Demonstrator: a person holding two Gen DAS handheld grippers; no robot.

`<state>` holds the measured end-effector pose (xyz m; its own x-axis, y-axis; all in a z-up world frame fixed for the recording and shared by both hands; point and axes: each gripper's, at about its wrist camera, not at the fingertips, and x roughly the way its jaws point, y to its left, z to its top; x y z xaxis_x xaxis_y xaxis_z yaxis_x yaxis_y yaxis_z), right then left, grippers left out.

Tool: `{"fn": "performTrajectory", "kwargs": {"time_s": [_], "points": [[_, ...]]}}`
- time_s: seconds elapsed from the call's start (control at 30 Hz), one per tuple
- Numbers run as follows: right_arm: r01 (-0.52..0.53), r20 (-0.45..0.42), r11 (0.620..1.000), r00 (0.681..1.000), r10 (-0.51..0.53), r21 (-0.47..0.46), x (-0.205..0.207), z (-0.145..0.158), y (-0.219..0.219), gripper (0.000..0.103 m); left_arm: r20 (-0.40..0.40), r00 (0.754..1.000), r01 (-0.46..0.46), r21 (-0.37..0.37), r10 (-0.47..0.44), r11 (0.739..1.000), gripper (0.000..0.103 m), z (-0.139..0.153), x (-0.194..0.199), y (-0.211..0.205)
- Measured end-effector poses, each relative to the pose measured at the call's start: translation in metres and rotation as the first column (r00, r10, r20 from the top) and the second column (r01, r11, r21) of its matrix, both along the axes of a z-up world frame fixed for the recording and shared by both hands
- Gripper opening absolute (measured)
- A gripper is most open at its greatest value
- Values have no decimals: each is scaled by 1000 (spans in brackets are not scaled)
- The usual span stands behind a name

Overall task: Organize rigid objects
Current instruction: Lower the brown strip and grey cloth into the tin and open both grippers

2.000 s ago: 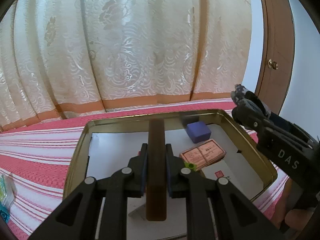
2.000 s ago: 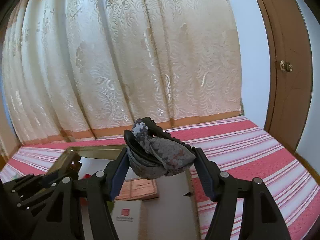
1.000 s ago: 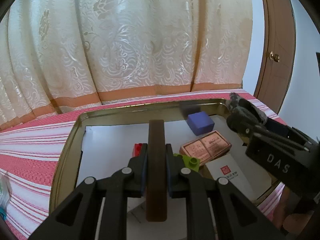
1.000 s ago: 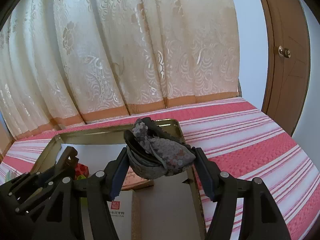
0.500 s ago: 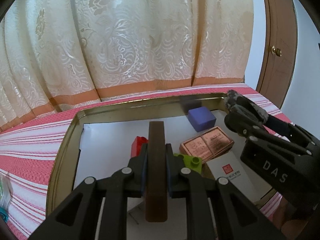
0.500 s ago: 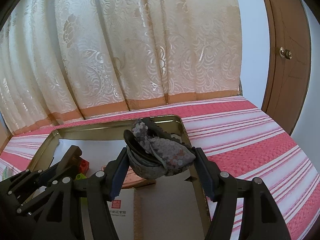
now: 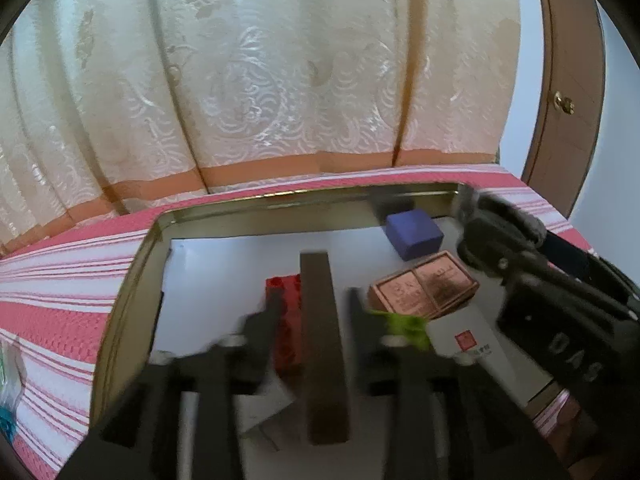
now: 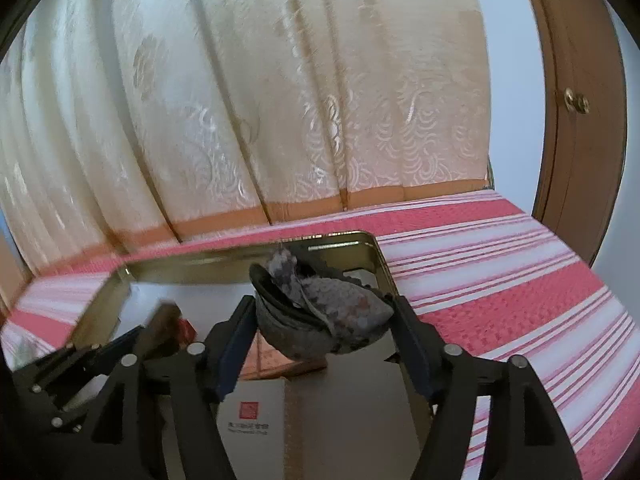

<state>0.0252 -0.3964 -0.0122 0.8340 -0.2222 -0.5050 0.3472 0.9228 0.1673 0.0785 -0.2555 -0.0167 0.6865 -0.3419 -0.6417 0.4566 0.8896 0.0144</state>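
Note:
A gold metal tray [image 7: 132,276] lined with white lies on the striped bed. My left gripper [image 7: 316,300] is over the tray; its jaws now stand apart from the long dark brown bar [image 7: 322,340] between them. My right gripper [image 8: 322,316] is shut on a grey speckled, cap-like object [image 8: 320,316] above the tray's right side [image 8: 384,268]. It also shows in the left wrist view [image 7: 500,232]. In the tray lie a red brick [image 7: 286,320], a green brick [image 7: 400,326], a blue block [image 7: 414,234], a copper box [image 7: 424,290] and a white booklet [image 7: 472,344].
The bed cover [image 8: 500,280] is red and white striped. A cream curtain [image 7: 260,80] hangs behind the bed. A brown wooden door [image 8: 576,100] stands at the right. Something teal [image 7: 6,424] lies at the bed's left edge.
My left gripper's jaws have opened away from the brown bar, which was clamped before. Both grippers have moved forward over the tray. The right gripper still holds the grey object.

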Motion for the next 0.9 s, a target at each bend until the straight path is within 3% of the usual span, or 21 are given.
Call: {"fn": "performTrajectory", "kwargs": {"time_s": [0.1,0.13,0.23,0.67,0.9], "points": [[8,55,1000,998,-9,19,-7,2,0,82,55,998,-8,-23,9,1000,100,7,-9,4],[11,68,1000,998,-12,12,-9,4,1,85,80,997,-8,-32,11,999,103,10,-13,6],[12,108,1000,994,-11,-5,-15,7,5,91,110,994,15,-47,-9,999,103,14,-20,6],[73,211,995,976,-56,-74,-37,18,13,91,86,996,-8,-88,16,996,103,15,-23,25],[106,229,987,970,-75,-125,-45,21,26,91,129,991,-34,-96,46,995,103,18,-30,42]]}}
